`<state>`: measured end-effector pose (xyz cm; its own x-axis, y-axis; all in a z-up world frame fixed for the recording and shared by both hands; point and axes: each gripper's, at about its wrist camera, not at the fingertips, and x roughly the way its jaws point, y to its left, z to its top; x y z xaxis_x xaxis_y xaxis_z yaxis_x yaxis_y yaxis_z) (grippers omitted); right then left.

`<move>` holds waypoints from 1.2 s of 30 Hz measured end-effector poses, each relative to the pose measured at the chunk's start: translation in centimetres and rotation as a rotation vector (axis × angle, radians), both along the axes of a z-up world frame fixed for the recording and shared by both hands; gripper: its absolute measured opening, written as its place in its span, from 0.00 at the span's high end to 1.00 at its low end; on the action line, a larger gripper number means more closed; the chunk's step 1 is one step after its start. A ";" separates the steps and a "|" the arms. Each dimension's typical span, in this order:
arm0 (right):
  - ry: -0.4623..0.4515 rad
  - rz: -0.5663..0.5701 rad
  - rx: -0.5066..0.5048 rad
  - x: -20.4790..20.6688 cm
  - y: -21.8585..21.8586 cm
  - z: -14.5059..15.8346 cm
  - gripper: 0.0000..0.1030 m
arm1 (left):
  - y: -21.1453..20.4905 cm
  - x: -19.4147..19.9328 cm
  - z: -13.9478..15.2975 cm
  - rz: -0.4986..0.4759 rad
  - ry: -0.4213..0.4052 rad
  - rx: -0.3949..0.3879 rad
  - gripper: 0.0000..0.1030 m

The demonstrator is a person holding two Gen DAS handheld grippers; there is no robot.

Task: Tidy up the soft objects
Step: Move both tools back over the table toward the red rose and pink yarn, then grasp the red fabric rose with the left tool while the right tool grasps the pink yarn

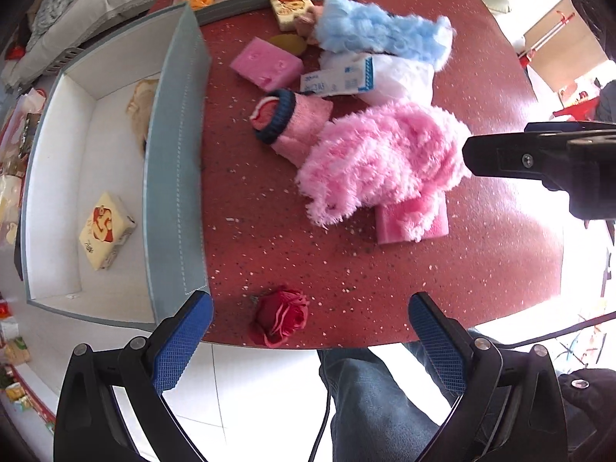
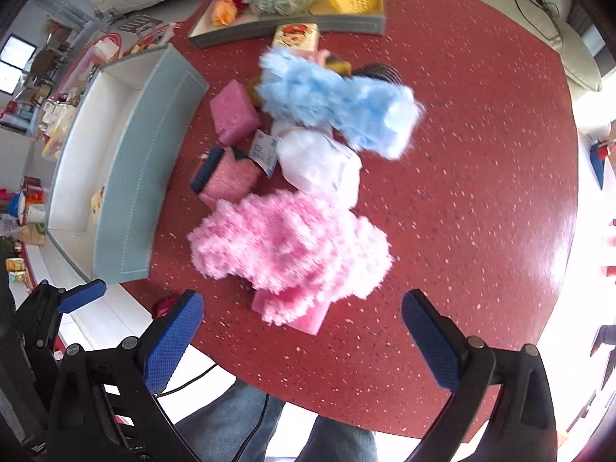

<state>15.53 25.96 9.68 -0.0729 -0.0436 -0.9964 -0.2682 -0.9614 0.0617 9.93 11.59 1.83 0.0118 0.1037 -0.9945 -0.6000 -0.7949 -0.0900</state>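
Note:
A pile of soft things lies on the red table [image 1: 269, 231]: a fluffy pink piece [image 1: 385, 161] [image 2: 288, 246] over a pink sponge [image 1: 415, 223], a fluffy blue piece [image 1: 385, 34] [image 2: 338, 104], a white bag [image 1: 400, 77] [image 2: 319, 165], a pink knit sock with a dark cuff [image 1: 292, 123] [image 2: 227, 177], and another pink sponge [image 1: 265, 61] [image 2: 233, 117]. A red fabric rose [image 1: 281, 317] lies at the table's near edge. My left gripper [image 1: 308, 342] is open and empty above the rose. My right gripper [image 2: 304, 346] is open and empty near the fluffy pink piece.
A grey bin with a white inside [image 1: 173, 177] [image 2: 138, 177] stands at the left and holds a yellow tissue pack [image 1: 106, 231]. A grey tray [image 2: 292, 23] at the back holds yarn-like items. Another tissue pack [image 1: 290, 9] lies near it. A person's legs in jeans [image 1: 377, 392] are below the table edge.

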 end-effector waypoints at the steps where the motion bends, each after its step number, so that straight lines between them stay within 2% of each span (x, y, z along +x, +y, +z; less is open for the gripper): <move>1: -0.017 -0.017 -0.001 0.6 0.6 -0.6 0.00 | 0.2 0.3 -0.6 -0.005 -0.006 -0.016 0.01; 5: -0.085 -0.071 -0.014 2.5 1.8 -3.2 0.00 | 0.5 1.2 -2.9 0.004 -0.037 -0.070 0.01; 11: -0.155 -0.154 -0.055 3.3 1.7 -7.0 0.00 | 1.0 2.1 -6.4 0.012 -0.004 -0.146 0.01; 14: -0.125 -0.187 -0.028 3.5 1.5 -7.3 0.00 | 0.6 2.0 -7.7 0.064 -0.019 -0.144 0.01; 16: -0.099 -0.171 -0.018 2.9 1.3 -7.0 0.00 | 0.4 1.7 -8.2 0.103 -0.033 -0.126 0.01; 21: -0.031 -0.055 0.049 0.4 0.2 -5.8 0.00 | 0.6 1.0 -9.0 0.156 -0.046 -0.104 0.01; 23: -0.017 0.034 0.067 -0.7 -0.9 -5.4 0.00 | 0.5 0.6 -9.1 0.186 -0.054 -0.088 0.01; 27: 0.016 0.355 0.158 -1.6 -5.0 -4.6 0.00 | -0.2 0.0 -9.7 0.229 -0.086 -0.076 0.01; 30: -0.006 0.561 0.235 -2.1 -7.6 -5.6 0.00 | -0.2 0.0 -9.6 0.241 -0.073 -0.067 0.01; 32: -0.025 0.626 0.265 -2.6 -8.4 -6.7 0.00 | -0.1 0.3 -9.6 0.242 -0.065 -0.068 0.01; 36: -0.074 0.620 0.254 -4.0 -8.4 -8.8 0.00 | 0.3 1.6 -10.2 0.248 -0.045 -0.058 0.01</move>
